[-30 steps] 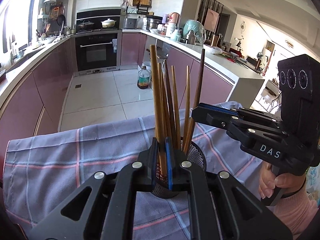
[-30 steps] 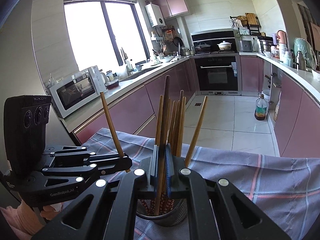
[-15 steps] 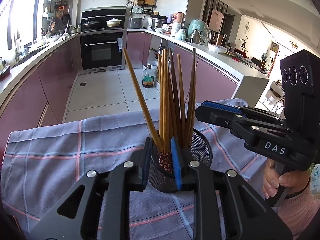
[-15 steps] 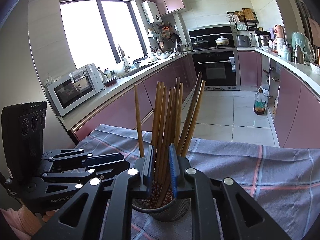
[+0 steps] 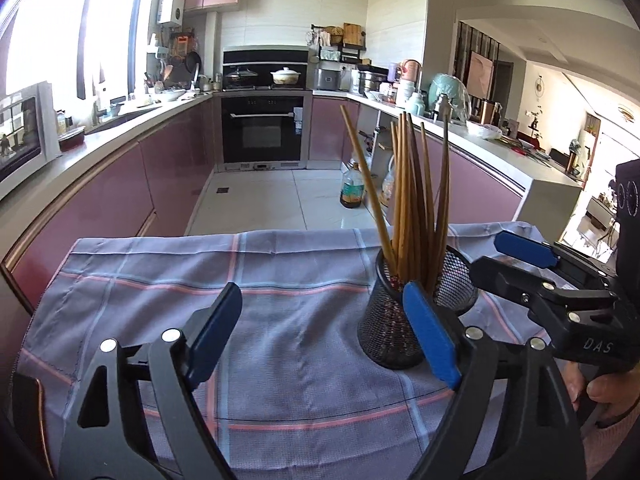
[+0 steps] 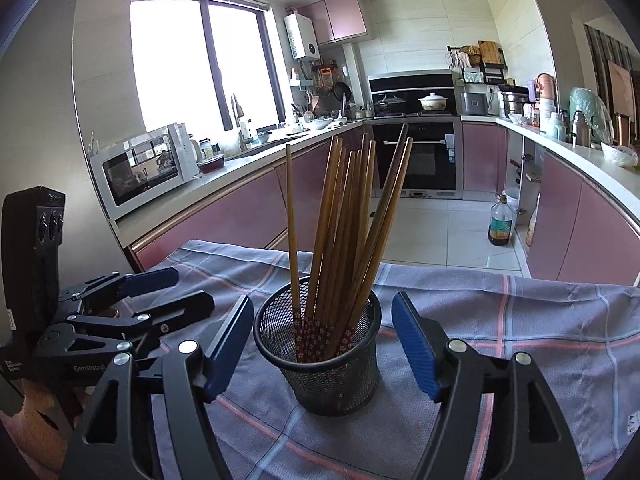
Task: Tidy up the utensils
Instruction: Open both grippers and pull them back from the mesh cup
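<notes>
Two grippers frame a black wire-mesh cup (image 6: 318,354) standing upright on a desk covered by a lilac checked cloth (image 6: 520,320) with pink and pale blue lines. The cup holds a bundle of brown wooden chopsticks (image 6: 344,220); their lower ends, seen through the mesh, carry a red pattern with small pale flowers. The sticks stand nearly vertical, long axes pointing up, fanning slightly at the top, with one leaning apart to the left. The right gripper (image 6: 322,348) has its blue-padded fingers spread wide, released, either side of the cup. The left gripper (image 5: 320,332) is also spread wide and holds nothing, the cup near its right finger.
</notes>
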{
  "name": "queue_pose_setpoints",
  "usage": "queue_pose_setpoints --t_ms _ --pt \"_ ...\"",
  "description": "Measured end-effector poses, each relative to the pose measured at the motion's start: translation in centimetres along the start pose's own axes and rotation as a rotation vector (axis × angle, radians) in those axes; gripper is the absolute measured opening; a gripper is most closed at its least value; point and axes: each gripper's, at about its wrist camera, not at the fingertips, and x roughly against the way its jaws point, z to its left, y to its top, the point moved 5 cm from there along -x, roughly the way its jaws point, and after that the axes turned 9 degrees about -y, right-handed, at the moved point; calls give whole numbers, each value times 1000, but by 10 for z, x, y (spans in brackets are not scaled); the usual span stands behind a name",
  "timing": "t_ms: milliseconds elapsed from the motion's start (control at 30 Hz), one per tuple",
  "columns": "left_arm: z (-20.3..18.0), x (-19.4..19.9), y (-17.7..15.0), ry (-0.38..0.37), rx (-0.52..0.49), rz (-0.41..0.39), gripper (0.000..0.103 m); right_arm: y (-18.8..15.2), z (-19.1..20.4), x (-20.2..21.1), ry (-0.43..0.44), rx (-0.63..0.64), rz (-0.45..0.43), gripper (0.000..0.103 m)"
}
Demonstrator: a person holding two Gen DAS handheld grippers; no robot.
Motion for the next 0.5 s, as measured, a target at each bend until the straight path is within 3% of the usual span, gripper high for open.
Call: queue_pose_setpoints --t_ms 33,133,167,500 --pt "3 5 -2 29 -1 -22 99 -4 1 2 -23 9 -12 81" --pt "7 21 -9 77 -1 -69 97 -14 4 8 -54 19 -47 88" --pt "9 25 -11 97 -2 -85 97 -16 5 11 -61 19 -59 96" --pt "11 63 -20 166 12 -192 97 -26 21 42 -70 26 -216 97"
